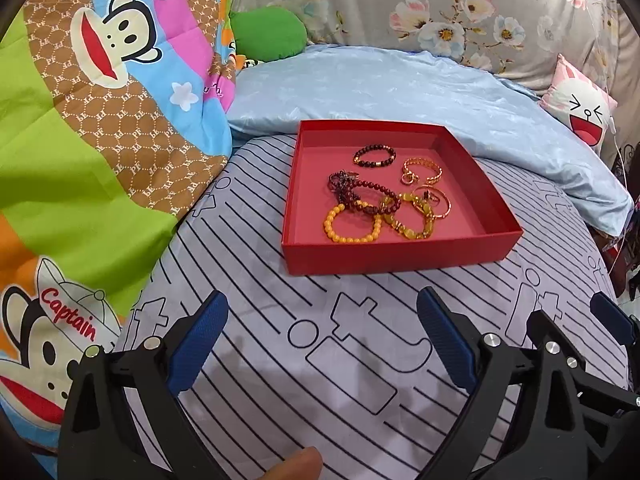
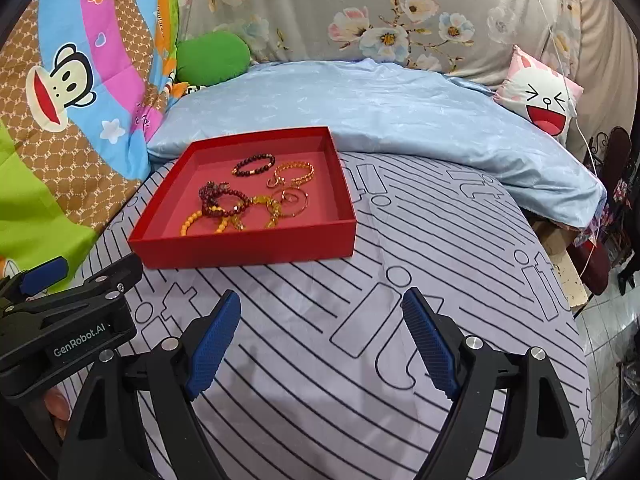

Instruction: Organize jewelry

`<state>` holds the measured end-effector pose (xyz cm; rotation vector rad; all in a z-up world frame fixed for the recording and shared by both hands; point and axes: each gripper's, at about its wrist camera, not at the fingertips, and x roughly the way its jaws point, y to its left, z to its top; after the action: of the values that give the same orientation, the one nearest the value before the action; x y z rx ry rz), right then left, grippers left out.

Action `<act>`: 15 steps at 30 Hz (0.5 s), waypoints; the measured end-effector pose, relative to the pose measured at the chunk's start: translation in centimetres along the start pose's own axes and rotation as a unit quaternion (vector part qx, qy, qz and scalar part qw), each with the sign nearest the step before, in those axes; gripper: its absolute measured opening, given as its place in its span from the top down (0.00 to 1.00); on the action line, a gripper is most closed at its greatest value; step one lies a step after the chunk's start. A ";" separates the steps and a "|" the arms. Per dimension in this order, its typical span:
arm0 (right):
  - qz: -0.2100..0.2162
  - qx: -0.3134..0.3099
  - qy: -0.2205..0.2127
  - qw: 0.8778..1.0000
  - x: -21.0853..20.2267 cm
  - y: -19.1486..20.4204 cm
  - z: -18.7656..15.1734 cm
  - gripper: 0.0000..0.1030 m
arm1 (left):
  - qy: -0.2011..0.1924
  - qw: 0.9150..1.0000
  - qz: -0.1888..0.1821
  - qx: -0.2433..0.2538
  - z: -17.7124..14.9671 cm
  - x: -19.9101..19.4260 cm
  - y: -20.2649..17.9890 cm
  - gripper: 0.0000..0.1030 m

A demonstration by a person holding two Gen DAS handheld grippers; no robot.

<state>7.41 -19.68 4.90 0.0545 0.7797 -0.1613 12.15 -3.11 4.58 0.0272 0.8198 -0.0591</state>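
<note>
A shallow red box (image 1: pixel 400 256) (image 2: pixel 240 252) rests on the striped bedsheet (image 1: pixel 280 360). In it lie several bracelets: a dark bead bracelet (image 1: pixel 374 157) (image 2: pixel 254 164), a gold chain bracelet (image 1: pixel 422 172) (image 2: pixel 294 172), a yellow bead bracelet (image 1: pixel 352 224) (image 2: pixel 190 220), and a tangle of dark red beads (image 1: pixel 360 192) with amber pieces (image 1: pixel 412 220). My left gripper (image 1: pixel 320 300) hovers over the sheet short of the box, open and empty. My right gripper (image 2: pixel 322 296) hangs beside it, to the box's right, also open and empty.
A light blue pillow (image 1: pixel 400 88) lies just behind the box. The cartoon monkey quilt (image 1: pixel 100 140) rises on the left, with a green cushion (image 1: pixel 268 34) behind. A rabbit-face cushion (image 2: pixel 540 96) sits far right. The bed's right edge drops to tiled floor (image 2: pixel 600 344).
</note>
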 end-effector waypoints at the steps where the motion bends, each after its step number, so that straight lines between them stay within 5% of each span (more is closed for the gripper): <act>1: 0.000 -0.001 0.001 1.000 -0.1 0.0 -0.3 0.22 | 0.000 1.000 0.001 0.000 -0.1 0.0 0.0 0.12; 15: -0.002 0.000 0.004 1.000 -0.8 -0.1 -1.6 0.22 | 0.000 1.000 0.008 0.006 -2.0 -0.7 0.1 0.12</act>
<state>5.68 -19.47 4.33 0.0542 0.7878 -0.1652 10.17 -2.90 3.74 0.0445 0.8197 -0.0495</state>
